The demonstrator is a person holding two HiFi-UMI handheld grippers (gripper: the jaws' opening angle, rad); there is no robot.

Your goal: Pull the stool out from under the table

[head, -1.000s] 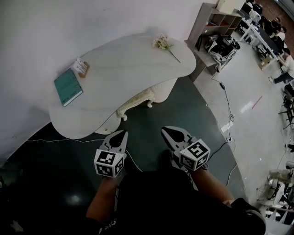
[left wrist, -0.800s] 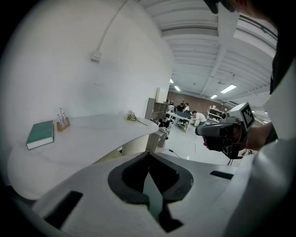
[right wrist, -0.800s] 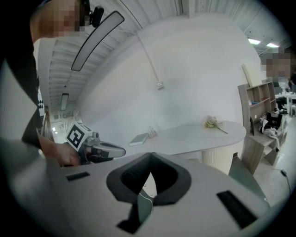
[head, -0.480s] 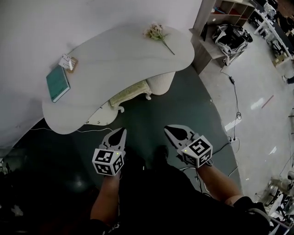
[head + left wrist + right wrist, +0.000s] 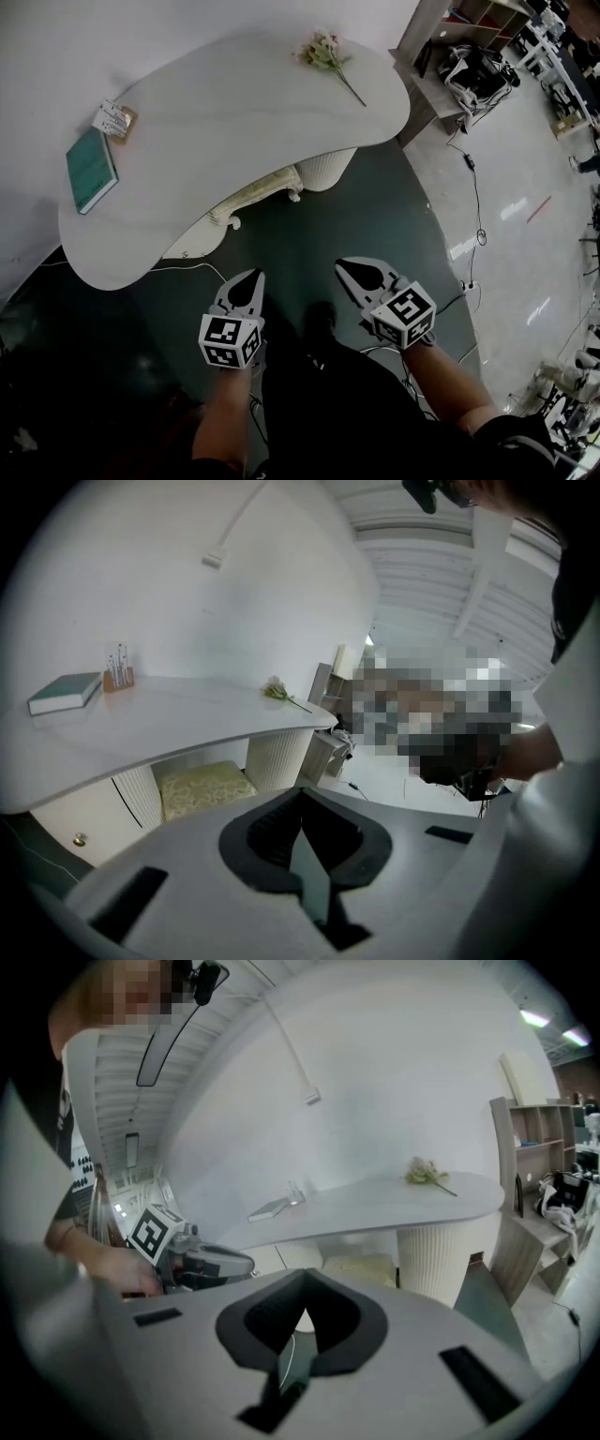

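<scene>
1. Currently the stool (image 5: 255, 192) sits tucked under the white bench (image 5: 234, 112), with only its near edge and carved legs showing in the head view.
2. It lies at 12 o'clock from the left gripper (image 5: 249, 279) and about 10 o'clock from the right gripper (image 5: 349, 269).
3. Both grippers hover well short of it, each with its jaws together and nothing between them.
4. The stool looks like a soft padded top on a stiff white frame. It is probably moderately heavy and likely to slide on the smooth dark floor (image 5: 375, 216).
5. The cushion would give, so the rigid near rim or a leg seems the better hold, once the jaws are opened.
</scene>
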